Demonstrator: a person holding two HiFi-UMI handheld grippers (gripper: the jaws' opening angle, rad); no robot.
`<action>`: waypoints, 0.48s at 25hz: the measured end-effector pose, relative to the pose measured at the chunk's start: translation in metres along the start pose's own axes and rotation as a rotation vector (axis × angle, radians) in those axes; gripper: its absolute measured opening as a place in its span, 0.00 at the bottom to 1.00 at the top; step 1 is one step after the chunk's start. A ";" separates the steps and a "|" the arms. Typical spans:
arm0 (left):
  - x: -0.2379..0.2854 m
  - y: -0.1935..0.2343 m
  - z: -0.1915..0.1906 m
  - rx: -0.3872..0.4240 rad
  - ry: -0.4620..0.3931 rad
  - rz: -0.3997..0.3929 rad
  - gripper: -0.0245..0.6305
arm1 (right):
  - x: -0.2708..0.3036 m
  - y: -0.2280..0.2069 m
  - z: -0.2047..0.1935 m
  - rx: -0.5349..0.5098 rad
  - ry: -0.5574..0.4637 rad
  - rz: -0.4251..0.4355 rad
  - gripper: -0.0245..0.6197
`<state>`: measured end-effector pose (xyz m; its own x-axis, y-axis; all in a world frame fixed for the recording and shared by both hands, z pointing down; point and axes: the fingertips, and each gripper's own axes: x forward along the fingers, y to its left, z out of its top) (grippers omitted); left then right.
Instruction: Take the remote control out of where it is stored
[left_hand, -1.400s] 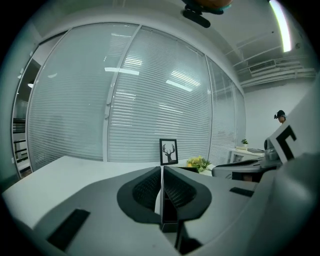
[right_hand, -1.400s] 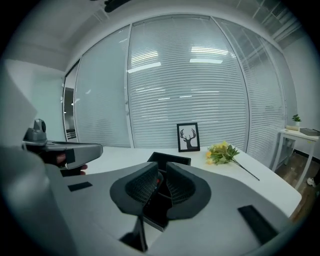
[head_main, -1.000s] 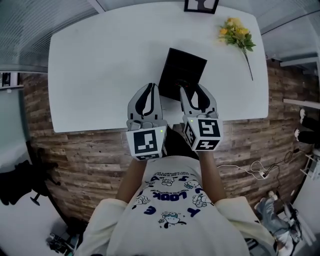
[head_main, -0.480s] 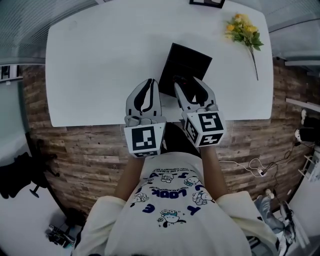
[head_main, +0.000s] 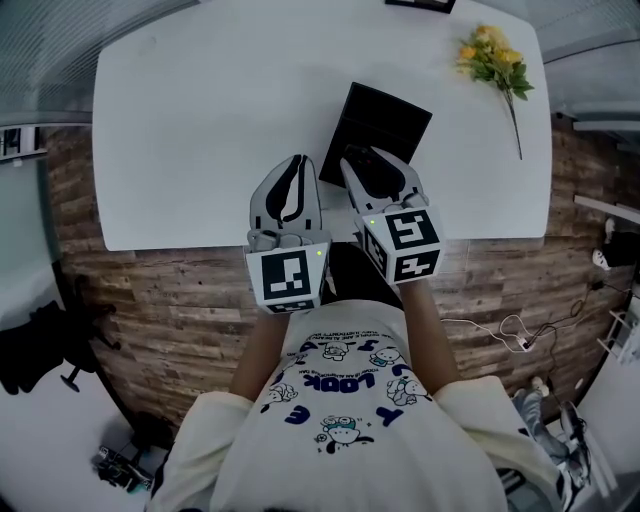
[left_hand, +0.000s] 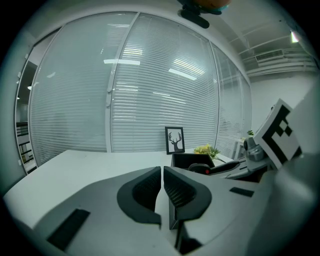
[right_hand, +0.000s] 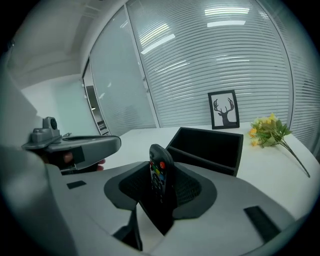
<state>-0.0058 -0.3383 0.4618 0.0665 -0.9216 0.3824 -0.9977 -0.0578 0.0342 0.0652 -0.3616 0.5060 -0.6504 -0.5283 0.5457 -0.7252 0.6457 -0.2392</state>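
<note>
Remote control (right_hand: 158, 170) stands upright between the two pads of the right tool (head_main: 368, 165), with its coloured buttons turned to the tool's camera, so the grip takes it by its narrow sides and leaves its long body free to slide out. The jaws of this tool have just been closing with the remote between them, and now the pads lie against both sides of it, so the tool is judged to be grasping it. The black box (right_hand: 210, 145), its storage place, lies open on the white tabletop (head_main: 200, 120), and the remote is at the box's near edge. Its lower end is hidden behind the jaws, so it cannot be told whether it is already fully clear of the box. The tool reaches in from the person's side, pointing somewhat downward, probably because the box opens upward and the remote can only leave that way. The left tool (left_hand: 162, 172) hangs just beside the right one, over the near edge of the tabletop, with its jaws pressed together and nothing between them. It seems to wait there, out of the way, since one tool is enough for so light a thing. A bunch of yellow flowers (head_main: 495, 55) and a framed deer picture (right_hand: 223, 110) stand well apart, at the far side, and do not disturb the path.
</note>
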 end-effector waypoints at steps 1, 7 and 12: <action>-0.001 0.001 0.000 0.000 0.000 0.000 0.08 | 0.001 0.002 0.000 0.001 0.001 0.008 0.27; -0.003 0.005 -0.004 -0.005 0.005 0.002 0.08 | 0.008 0.013 0.000 -0.036 0.001 0.051 0.21; -0.008 0.011 -0.008 -0.012 0.006 0.007 0.08 | 0.011 0.020 0.000 -0.075 -0.008 0.056 0.19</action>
<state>-0.0170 -0.3287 0.4669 0.0599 -0.9195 0.3886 -0.9980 -0.0469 0.0427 0.0435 -0.3542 0.5071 -0.6913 -0.4948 0.5265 -0.6690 0.7136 -0.2077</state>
